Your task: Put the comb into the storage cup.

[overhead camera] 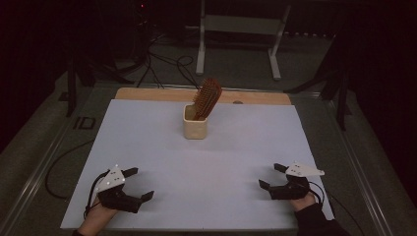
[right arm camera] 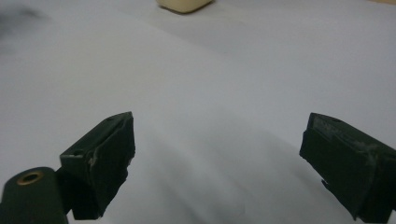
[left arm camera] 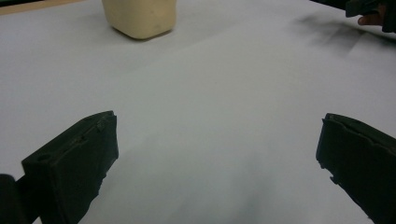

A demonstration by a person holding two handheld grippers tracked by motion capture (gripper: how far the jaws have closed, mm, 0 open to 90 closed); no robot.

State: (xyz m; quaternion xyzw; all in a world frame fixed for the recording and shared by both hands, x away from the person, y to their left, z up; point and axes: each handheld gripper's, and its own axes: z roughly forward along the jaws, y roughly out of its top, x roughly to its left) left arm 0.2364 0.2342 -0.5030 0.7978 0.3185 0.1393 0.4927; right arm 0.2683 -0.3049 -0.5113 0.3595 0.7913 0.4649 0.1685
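**Both claws waiting wide, brush sitting in its cup**

From the high view, a hairbrush (overhead camera: 207, 98) is standing bristle-head up in a cream cup (overhead camera: 194, 126), leaning toward the right rim, with its handle down inside. The cup is sitting on the far middle of the white table (overhead camera: 147, 147), well apart from both hands. The left claw (overhead camera: 139, 183) is resting near the front left corner, its jaws spread wide and gripping nothing. The right claw (overhead camera: 271, 176) is mirroring it near the front right corner, likewise wide open and empty (the grey plates on top are catching the light).

In the left gripper view, the left claw (left arm camera: 217, 149) is looking across bare white surface, its two black jaws standing far apart with nothing between them. The cup's base (left arm camera: 140, 17) is showing at the top left, some way off. The other hand is peeking in at the top right corner.

In the right gripper view, the right claw (right arm camera: 217, 147) is also holding its jaws fully spread over the empty sheet, and the cup's bottom edge (right arm camera: 184, 4) is just appearing at the top.

Judging by this, the work is either barely beginning or already finished: neither claw is reaching, and the brush is being touched by nothing. If the brush is to come out, everything is left to do.
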